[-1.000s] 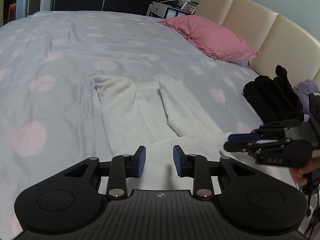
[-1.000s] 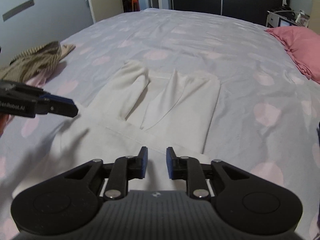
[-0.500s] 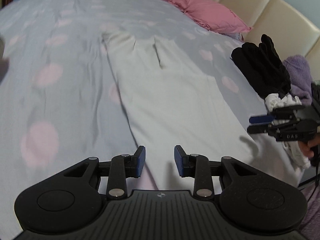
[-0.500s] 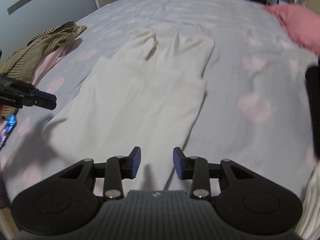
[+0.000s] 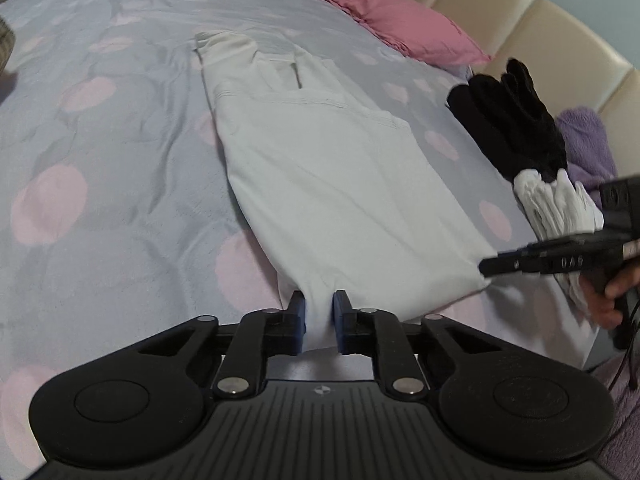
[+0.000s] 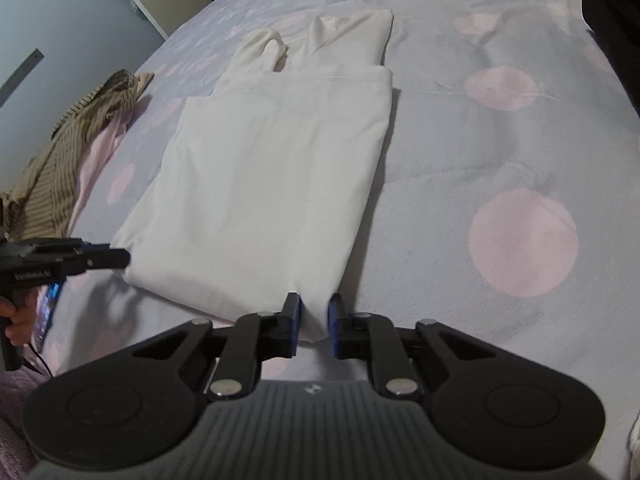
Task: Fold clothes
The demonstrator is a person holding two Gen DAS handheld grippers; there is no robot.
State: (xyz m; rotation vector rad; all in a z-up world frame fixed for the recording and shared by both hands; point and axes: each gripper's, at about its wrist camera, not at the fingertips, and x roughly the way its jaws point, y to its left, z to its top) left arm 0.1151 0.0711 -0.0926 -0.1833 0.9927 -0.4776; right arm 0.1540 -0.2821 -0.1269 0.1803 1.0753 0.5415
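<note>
Bedspread (image 5: 120, 160) under white garment (image 5: 328, 184); both claws just closed, pinching near corners; striped clothes (image 6: 60, 160) right-view only.

left hand-held gripper (image 5: 319, 322): jaws just closed, pinching | right hand-held gripper (image 6: 313, 322): same

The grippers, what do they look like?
Each is black plastic: the left gripper and right gripper have two jointed fingers with blue pads, silver round rivets, two round discs and a ribbed grey base. The side view shows white lettering.
</note>
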